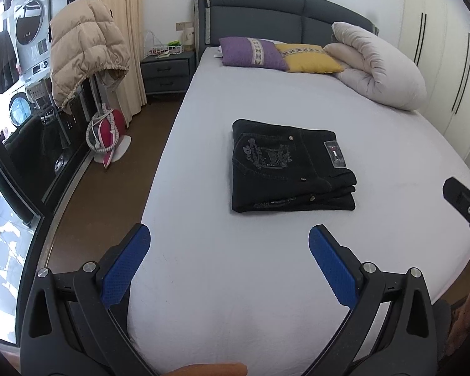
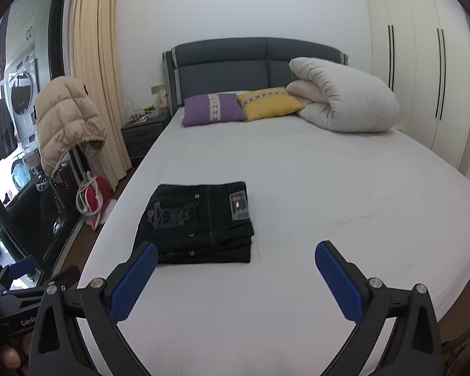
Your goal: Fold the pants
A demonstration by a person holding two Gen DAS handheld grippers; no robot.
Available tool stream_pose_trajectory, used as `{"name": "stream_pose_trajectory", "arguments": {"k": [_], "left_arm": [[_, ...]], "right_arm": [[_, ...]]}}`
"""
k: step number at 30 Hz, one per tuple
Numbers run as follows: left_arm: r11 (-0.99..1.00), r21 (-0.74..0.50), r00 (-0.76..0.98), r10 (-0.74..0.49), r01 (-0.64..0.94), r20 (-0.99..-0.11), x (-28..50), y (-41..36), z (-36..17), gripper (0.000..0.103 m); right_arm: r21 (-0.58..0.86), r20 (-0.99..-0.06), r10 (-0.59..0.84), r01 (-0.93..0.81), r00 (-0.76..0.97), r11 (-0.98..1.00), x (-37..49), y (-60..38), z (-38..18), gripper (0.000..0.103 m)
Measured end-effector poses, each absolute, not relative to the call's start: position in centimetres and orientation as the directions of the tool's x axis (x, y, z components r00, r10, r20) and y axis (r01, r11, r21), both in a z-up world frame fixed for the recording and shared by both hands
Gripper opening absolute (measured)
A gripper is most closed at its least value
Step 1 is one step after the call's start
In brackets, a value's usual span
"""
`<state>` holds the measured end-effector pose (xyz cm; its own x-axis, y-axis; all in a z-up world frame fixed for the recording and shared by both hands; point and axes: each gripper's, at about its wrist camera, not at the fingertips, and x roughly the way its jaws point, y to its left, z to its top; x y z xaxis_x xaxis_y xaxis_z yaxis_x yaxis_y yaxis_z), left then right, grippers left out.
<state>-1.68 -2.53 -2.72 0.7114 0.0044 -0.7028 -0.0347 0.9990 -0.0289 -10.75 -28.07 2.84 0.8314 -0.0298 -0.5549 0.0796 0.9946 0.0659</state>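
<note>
While hovering above the near edge of the bed (image 1: pixel 203 282): left gripper (image 1: pixel 228 260) and right gripper (image 2: pixel 236 271) spread wide, gripping nothing. Black pants (image 1: pixel 289 167) folded into a compact stack, flat on the sheet, apart from both. Wire basket (image 1: pixel 169 50) on nightstand (image 1: pixel 167 73); contents unclear.

My bed (image 1: pixel 235 266) wears a plain white sheet. On it, mid-mattress, lie the folded black pants (image 1: pixel 293 167). Up by the headboard rest a purple pillow (image 1: pixel 253 53), a yellow pillow (image 1: pixel 310 58) and a rolled white duvet (image 1: pixel 379 65).
</note>
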Motion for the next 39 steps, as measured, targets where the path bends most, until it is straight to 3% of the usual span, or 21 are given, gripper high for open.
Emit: {"name": "stream_pose_trajectory", "arguments": {"k": [39], "left_arm": [[0.999,-0.038,0.687,-0.007,-0.030,-0.727,-0.4,-2.2,-5.0,0.103]], "right_arm": [[0.064,-0.612,-0.008,0.060,0.791,0.996,-9.7,-27.3,0.9,0.103]]}}
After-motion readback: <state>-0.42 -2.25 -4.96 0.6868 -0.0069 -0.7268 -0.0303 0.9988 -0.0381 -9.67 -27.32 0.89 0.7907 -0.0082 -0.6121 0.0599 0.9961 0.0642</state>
